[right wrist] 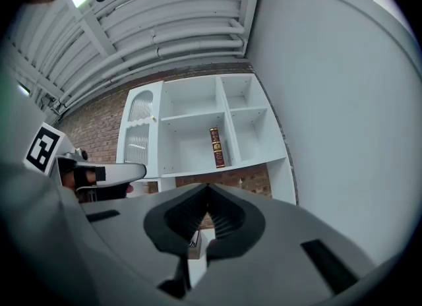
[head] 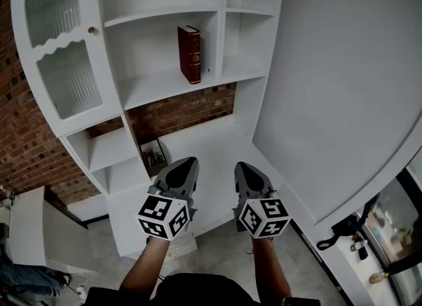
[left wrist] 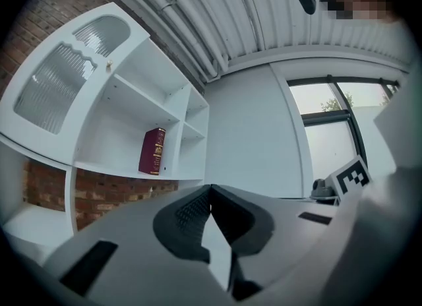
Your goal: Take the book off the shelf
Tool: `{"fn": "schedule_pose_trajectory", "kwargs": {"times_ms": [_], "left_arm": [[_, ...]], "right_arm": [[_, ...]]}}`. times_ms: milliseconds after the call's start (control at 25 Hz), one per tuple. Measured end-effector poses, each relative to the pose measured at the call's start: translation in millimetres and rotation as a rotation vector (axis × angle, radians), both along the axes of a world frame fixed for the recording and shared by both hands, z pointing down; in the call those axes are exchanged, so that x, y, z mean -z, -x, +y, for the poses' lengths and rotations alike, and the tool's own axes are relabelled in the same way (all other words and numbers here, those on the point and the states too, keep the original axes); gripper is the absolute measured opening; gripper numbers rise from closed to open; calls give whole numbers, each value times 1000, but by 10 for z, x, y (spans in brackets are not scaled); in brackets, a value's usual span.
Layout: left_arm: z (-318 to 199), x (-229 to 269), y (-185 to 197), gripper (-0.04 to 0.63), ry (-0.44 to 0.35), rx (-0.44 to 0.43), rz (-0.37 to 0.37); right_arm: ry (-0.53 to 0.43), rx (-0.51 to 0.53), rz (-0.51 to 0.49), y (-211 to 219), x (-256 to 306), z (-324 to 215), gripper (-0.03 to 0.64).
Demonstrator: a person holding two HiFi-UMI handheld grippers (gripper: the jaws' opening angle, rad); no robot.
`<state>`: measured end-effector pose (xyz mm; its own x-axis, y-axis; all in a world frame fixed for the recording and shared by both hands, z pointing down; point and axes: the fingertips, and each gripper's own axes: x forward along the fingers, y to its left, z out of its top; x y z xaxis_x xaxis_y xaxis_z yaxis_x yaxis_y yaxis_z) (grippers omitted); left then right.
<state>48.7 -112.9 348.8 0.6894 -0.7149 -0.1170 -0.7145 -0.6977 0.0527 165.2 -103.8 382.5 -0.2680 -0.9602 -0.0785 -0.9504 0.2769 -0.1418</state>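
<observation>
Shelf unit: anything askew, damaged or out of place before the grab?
Nothing stands out. The red book stands upright, alone in its compartment of the white shelf unit; the glass door is closed. The left tool and right tool are shut, empty and short of the shelf.

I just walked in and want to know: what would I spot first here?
The dark red book jumps out, standing upright and alone in its compartment of the white shelf unit. Lower down, the left tongs and right tongs point toward it, both shut and empty, well short of the book.
</observation>
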Motion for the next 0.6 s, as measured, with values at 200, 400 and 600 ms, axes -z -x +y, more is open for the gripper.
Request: {"fn": "schedule_pose_trajectory", "kwargs": {"times_ms": [200,400,600], "left_arm": [[99,-4,-121,17,1,-12,7],[127,-10,-221,15,8,-28,21],[91,31,-206,16,2,-32,30]], "right_arm": [[2,18,-3,-17,3,44,15],[-9,45,12,38,39,75,15],[-4,53,7,69,22,23,15]]}}
